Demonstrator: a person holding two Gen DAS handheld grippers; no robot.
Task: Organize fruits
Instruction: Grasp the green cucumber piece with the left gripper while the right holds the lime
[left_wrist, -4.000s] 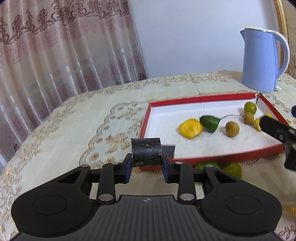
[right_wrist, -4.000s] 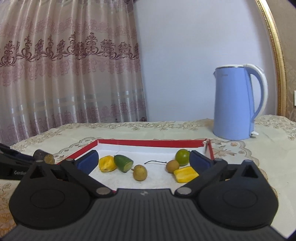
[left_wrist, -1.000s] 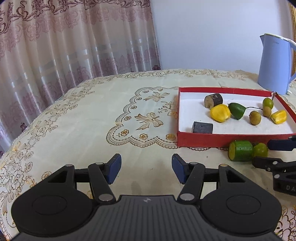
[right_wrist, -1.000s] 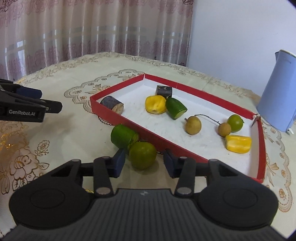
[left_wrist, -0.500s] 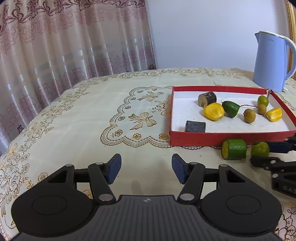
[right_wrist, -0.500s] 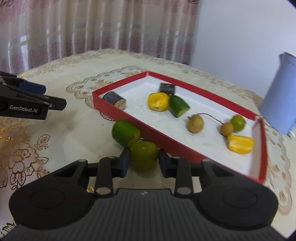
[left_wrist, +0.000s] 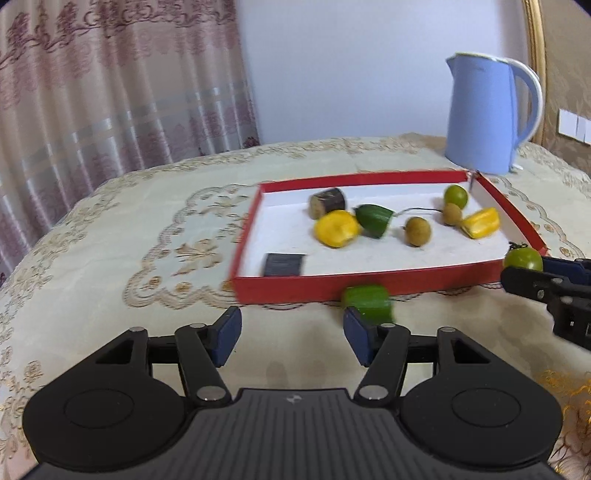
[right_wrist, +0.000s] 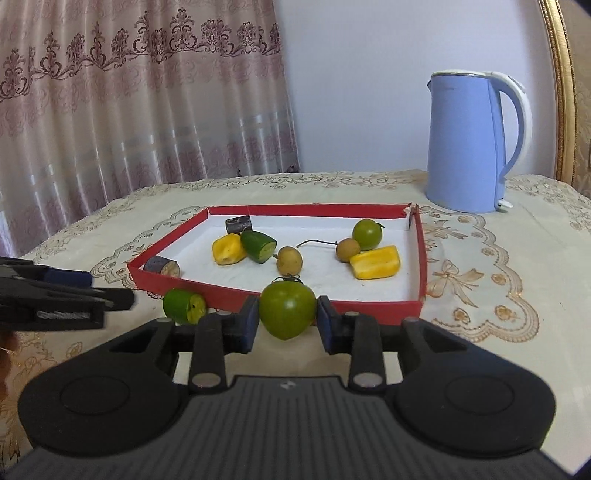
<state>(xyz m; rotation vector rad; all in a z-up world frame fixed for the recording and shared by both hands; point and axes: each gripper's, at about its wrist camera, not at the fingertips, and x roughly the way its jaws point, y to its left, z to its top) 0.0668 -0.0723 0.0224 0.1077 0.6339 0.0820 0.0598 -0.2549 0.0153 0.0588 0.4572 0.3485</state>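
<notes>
Right gripper (right_wrist: 286, 326): its fingers are clenched on a round green fruit (right_wrist: 287, 309), lifted clear of the table just before the tray's near wall; from the left wrist view the same fruit sits at the finger tips, beside the tray's near right corner.
Left gripper (left_wrist: 291, 338): its jaws are opening, nothing between them; it hangs over bare tablecloth short of the tray.
Cut green piece (left_wrist: 369, 303): lies on the table against the outside of the tray's near wall, just beyond the left gripper's right finger.
Tray (right_wrist: 419, 258): red walls, white floor, on the table (right_wrist: 498, 266).
Inside the tray: two yellow pieces (right_wrist: 375, 261), a green wedge (right_wrist: 258, 245), two small brown round fruits (right_wrist: 290, 259) with a thin stem, a small green round fruit (right_wrist: 366, 234), a dark log-like piece (right_wrist: 162, 266) and a dark block (right_wrist: 238, 223).
Kettle (right_wrist: 469, 144): pale blue, upright on the table beyond the tray's far right corner.
Backdrop: patterned curtain (right_wrist: 129, 110) on the left.
</notes>
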